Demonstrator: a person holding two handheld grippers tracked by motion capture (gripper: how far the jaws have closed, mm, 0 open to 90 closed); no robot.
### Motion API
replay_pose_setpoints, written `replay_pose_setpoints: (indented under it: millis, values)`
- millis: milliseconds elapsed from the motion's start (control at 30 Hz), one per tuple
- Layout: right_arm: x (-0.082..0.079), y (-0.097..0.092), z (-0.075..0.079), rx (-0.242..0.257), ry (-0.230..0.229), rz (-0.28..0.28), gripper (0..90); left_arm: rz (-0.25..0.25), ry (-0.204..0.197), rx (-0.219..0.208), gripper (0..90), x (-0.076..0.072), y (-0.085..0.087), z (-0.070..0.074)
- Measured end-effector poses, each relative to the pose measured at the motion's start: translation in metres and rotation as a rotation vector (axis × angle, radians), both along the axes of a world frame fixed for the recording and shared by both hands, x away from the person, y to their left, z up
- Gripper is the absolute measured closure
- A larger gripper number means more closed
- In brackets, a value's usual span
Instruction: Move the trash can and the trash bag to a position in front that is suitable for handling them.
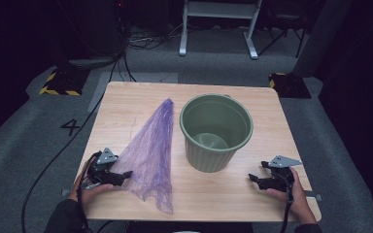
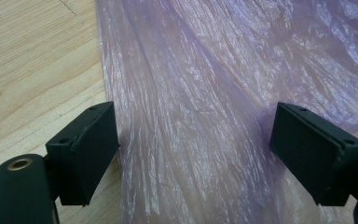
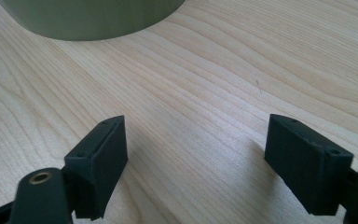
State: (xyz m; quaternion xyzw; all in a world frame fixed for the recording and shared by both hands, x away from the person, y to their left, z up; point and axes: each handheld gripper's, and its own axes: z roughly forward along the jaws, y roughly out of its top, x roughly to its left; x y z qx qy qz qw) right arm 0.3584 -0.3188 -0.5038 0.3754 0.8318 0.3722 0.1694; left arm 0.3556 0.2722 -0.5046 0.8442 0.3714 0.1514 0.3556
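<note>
The high view takes in the table (image 1: 126, 104), the green bin (image 1: 217, 131) upright at its middle and the purple bag (image 1: 150, 155) flat beside it; left gripper (image 2: 193, 154) jaws wide apart astride the bag, pads not pressing; right gripper (image 3: 196, 163) jaws apart over bare wood near the bin's base.

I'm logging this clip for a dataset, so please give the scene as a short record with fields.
surface: light wooden table
bag: crumpled translucent purple plastic bag, lying flat, left of the bin
bin: empty green ribbed plastic waste bin, upright, mid-table
left gripper: open, jaws astride the bag's edge, not pinching
right gripper: open, over bare wood, right of the bin
</note>
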Motion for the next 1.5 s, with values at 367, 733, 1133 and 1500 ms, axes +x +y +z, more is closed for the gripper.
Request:
replay_pose_setpoints:
  millis: [367, 733, 1133, 1500]
  values:
    - [0.0, 0.0, 0.0, -0.001, 0.0, -0.002, 21.0, 0.002, 0.001, 0.001, 14.8, 0.0, 0.0, 0.0]
    - [0.0, 0.0, 0.0, -0.001, 0.0, -0.002, 21.0, 0.002, -0.001, -0.003, 14.8, 0.003, -0.001, 0.0]
    - [0.0, 0.001, 0.0, 0.002, 0.001, -0.004, 20.9, -0.025, -0.001, -0.001, 15.1, 0.024, -0.007, 0.0]
    - [0.001, 0.001, 0.0, 0.002, 0.001, -0.004, 20.9, -0.043, -0.003, 0.004, 15.4, 0.052, -0.026, 0.001]
